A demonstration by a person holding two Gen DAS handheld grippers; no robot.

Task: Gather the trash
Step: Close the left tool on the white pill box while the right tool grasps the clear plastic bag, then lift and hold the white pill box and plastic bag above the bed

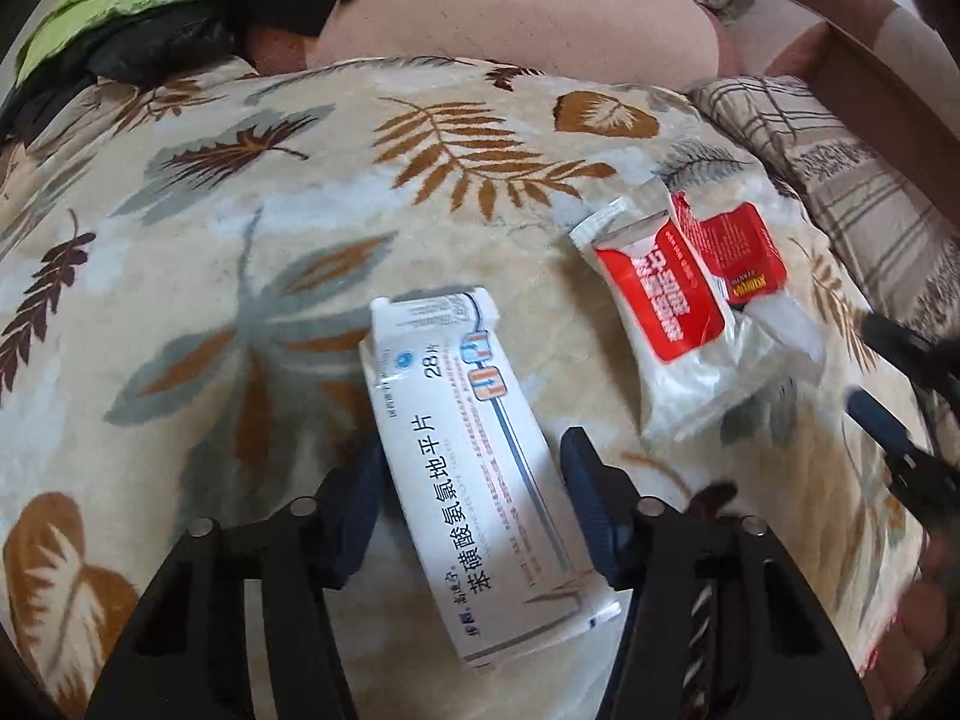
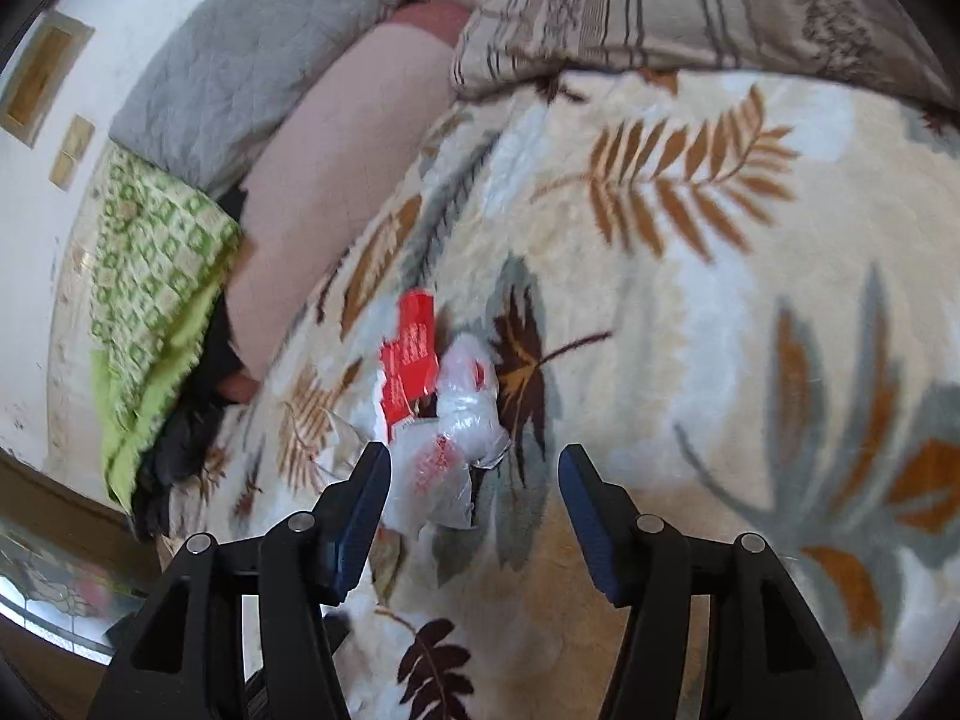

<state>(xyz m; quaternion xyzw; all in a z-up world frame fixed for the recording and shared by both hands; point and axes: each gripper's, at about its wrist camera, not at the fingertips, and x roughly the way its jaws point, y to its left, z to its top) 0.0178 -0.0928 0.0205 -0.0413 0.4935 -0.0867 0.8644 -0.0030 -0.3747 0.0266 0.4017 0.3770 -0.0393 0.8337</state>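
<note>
A home bedroom: leaf-patterned blanket (image 1: 240,240), striped pillow (image 2: 690,6), grey quilt (image 2: 240,60).

A medicine box (image 1: 474,468) lies on the blanket (image 1: 240,228) between the left gripper's (image 1: 474,468) jaws, wrappers (image 1: 684,300) to its right.

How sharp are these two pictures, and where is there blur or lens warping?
Left wrist view: the print on the medicine box reads crisply, while the right gripper at the frame edge is smeared by motion. Right wrist view: softer overall, with the red and clear wrappers and leaf-print blanket slightly smeared. Both views bow strongly at the edges, with dark fisheye corners.
</note>
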